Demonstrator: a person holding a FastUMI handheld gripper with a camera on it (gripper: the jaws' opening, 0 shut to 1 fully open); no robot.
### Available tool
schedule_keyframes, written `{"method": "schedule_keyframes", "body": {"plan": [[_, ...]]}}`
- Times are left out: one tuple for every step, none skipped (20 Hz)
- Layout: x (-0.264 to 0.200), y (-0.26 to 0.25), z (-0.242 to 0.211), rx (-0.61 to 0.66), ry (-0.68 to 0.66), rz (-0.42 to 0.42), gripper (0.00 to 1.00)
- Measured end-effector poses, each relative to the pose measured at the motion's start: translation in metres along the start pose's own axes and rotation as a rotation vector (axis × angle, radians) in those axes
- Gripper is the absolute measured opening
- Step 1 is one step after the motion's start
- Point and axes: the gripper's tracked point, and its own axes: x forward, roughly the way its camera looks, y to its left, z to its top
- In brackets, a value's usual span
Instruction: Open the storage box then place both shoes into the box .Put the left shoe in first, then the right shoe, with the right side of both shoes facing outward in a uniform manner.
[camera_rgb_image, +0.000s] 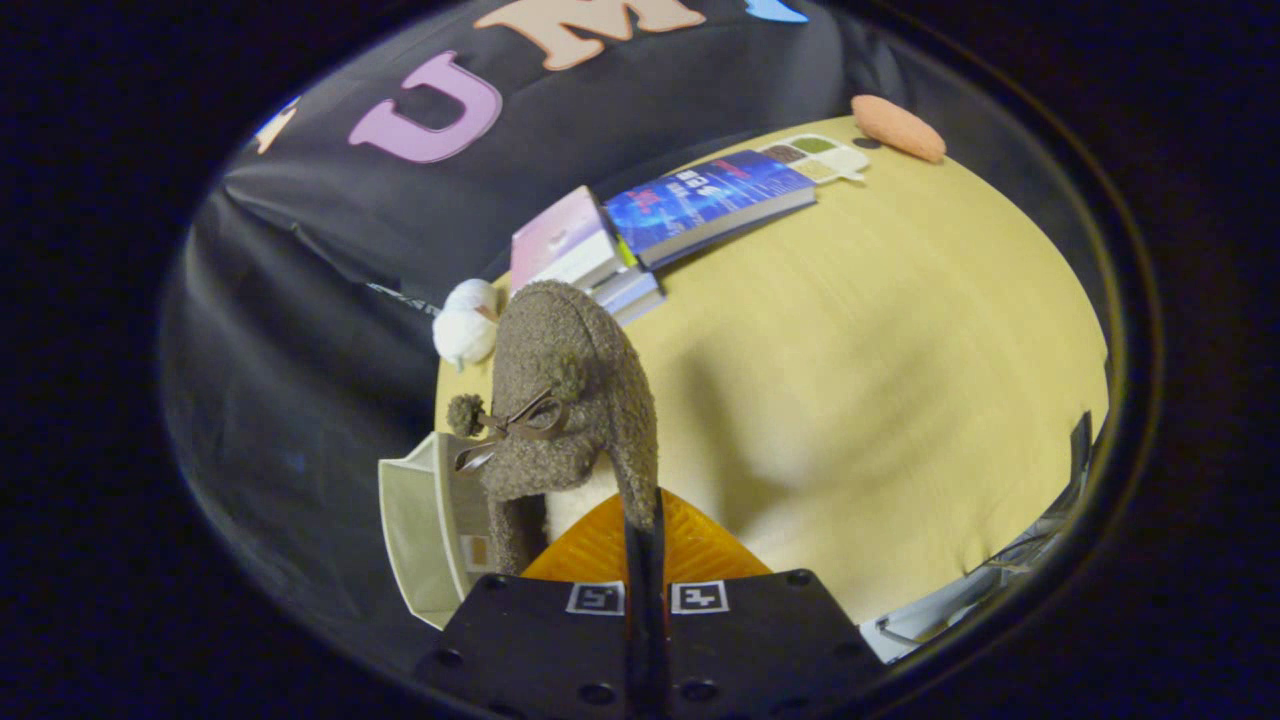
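Note:
A brown fuzzy shoe (565, 400) with a small bow and pompoms hangs lifted above the table, toe pointing away from me. My gripper (645, 520) is shut on the thin rim of the shoe's opening, the fingers pressed together with the rim between them. Below and beside the shoe stands a pale storage box (425, 520), its flap (405, 530) swung out toward the dark cloth. The inside of the box is mostly hidden by the shoe and my fingers.
The yellow table (880, 400) stretches beyond the shoe. Several books (640, 230) lie at its far edge, with a white plush (465, 325), a sample card (825, 155) and an orange oval pad (898, 128). A white object (960, 600) sits by the table's near corner.

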Motion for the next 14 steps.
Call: {"method": "schedule_keyframes", "body": {"plan": [[-0.004, 0.017, -0.003, -0.015, 0.0, 0.022, 0.03], [-0.006, 0.035, -0.004, -0.028, 0.004, 0.044, 0.03], [-0.008, 0.051, -0.008, -0.041, 0.009, 0.065, 0.03], [-0.008, 0.067, -0.011, -0.056, 0.013, 0.084, 0.03], [-0.01, 0.081, -0.017, -0.073, 0.02, 0.103, 0.03], [-0.011, 0.095, -0.022, -0.085, 0.029, 0.12, 0.03], [-0.01, 0.108, -0.028, -0.092, 0.041, 0.136, 0.03], [-0.008, 0.119, -0.036, -0.096, 0.057, 0.151, 0.03], [-0.009, 0.127, -0.043, -0.096, 0.072, 0.161, 0.03], [-0.007, 0.134, -0.05, -0.099, 0.084, 0.165, 0.03], [-0.006, 0.139, -0.057, -0.103, 0.095, 0.164, 0.03], [-0.003, 0.142, -0.064, -0.108, 0.106, 0.159, 0.03], [0.0, 0.146, -0.071, -0.111, 0.118, 0.156, 0.03], [0.002, 0.149, -0.077, -0.11, 0.129, 0.15, 0.03]]}}
